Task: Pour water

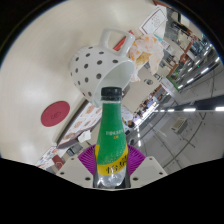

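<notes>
At the left of the frame, a little below the middle, we see a round red disc lying on the pale tabletop that fills most of the upper left. Just below it, at the lower left, there is a small clutter of things at the table's edge, too small for us to tell apart.

Moving toward the centre, we find a white jug with dark polka dots in the upper middle of the frame, its spout reaching toward the right, above and behind the bottle's cap. Whether it stands on the table or is tilted we cannot tell, since the whole scene appears slanted.

At the centre and lower centre stands the bottle, clear with a green label bearing yellow and white lettering and topped by a dark cap. It sits between the two fingers of the gripper; the purple pads press against its lower body from both sides, so we read the jaws as pinching the bottle.

To the right of the jug, in the upper right, we see a colourful package or bag, and beyond it shelving and what looks like a shop aisle running off toward the right edge.
</notes>
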The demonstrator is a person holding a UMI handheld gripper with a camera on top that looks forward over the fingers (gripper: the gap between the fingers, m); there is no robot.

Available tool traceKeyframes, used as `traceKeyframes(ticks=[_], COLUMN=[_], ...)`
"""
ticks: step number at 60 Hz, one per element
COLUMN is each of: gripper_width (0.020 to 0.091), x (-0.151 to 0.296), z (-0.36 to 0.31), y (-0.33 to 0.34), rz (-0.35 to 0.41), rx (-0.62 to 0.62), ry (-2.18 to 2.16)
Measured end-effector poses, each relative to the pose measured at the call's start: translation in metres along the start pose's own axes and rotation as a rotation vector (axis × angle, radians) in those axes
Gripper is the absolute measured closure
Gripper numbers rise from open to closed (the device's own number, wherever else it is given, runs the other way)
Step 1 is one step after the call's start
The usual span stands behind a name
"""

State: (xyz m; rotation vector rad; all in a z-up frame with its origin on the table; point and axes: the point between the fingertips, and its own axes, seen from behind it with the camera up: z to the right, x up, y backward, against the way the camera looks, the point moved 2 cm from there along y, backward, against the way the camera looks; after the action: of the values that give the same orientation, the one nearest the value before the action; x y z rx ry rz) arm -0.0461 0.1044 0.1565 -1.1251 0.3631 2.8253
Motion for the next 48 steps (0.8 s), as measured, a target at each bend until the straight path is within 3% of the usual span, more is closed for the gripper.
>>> traceKeyframes(ticks=[9,18,26,44,48], gripper_width=[0.0745,0.0736,0.0735,0.0734,0.073], x=[-0.008,-0.017,-0.025,0.012,0.028], z=[0.006,0.022,0.0,-0.063,-0.08], y=[0.0,0.014,0.026,-0.02,-0.023], rz=[-0.006,0.027,0.03,0.132,0.126], rx=[0.008,0.073,0.049,0.071,0.149], ry=[-0.238,-1.189,-1.838,-2.241,-2.296])
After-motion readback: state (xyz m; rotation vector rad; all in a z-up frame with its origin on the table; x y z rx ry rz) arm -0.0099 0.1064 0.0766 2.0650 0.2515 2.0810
